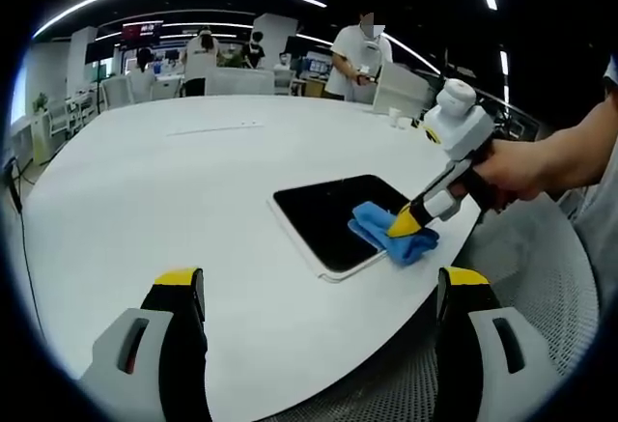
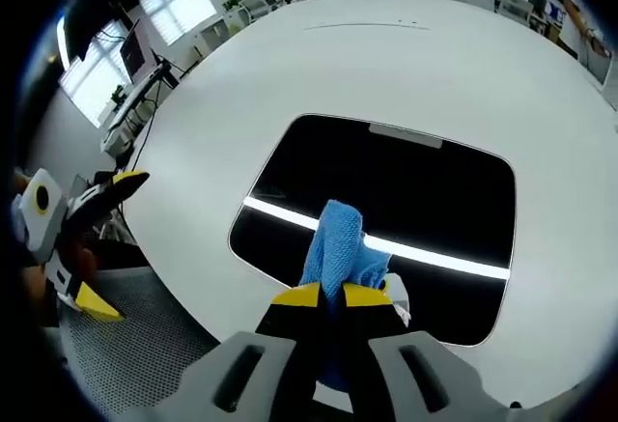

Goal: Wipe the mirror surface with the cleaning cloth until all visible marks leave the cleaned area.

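- The right tool point(image 2: 333, 294) has its jaws clamped narrow on the blue cleaning cloth point(image 2: 338, 243), pressing it onto the near end of the mirror point(image 2: 425, 185).
- The mirror lies flat on the white surface point(image 2: 406, 65), near its edge; unwiped glass stretches ahead of the cloth, along the mirror's long axis.
- The left tool point(image 1: 319, 292) hangs wide and empty, well apart.
- No containers.

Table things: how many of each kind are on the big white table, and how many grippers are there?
Mirror: 1
Blue cloth: 1
Grippers: 2, left gripper and right gripper
Total: 4
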`<state>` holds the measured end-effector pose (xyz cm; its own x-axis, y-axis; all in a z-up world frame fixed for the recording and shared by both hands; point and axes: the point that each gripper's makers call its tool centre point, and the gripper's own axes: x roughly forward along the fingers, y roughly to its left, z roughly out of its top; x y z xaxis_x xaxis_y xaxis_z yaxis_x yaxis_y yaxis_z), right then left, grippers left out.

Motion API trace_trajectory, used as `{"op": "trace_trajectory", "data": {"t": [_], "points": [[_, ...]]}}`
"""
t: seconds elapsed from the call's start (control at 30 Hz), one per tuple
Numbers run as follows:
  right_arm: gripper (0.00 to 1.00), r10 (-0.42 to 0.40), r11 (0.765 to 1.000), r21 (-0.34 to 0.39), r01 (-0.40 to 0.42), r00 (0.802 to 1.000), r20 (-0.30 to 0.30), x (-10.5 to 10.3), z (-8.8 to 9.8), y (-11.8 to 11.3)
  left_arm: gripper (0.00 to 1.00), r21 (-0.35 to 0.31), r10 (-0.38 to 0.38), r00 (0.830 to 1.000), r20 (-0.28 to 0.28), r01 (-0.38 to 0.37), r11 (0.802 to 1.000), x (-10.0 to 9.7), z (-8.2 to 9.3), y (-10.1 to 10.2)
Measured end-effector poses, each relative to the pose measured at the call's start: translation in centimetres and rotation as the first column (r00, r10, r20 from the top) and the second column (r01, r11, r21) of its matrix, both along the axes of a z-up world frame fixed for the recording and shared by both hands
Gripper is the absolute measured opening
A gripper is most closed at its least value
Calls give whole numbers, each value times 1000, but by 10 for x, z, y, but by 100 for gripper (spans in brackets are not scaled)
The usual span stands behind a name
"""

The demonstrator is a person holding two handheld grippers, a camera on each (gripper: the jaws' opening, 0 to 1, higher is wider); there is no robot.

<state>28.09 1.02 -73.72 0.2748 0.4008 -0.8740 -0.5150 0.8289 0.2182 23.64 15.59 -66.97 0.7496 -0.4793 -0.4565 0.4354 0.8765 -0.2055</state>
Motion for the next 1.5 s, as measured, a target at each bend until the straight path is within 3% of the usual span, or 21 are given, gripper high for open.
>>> {"op": "trace_trajectory", "data": {"t": [0.67,1.5], "points": [[1,-5,1000,-7,5,1000,2,5,0,1,99,5,-5,1000,-6,5,1000,-1,-1,0],[0,-24,1000,4,24,1000,10,58,0,12,99,-3,-5,1000,-11,5,1000,-1,-2,-1]]}}
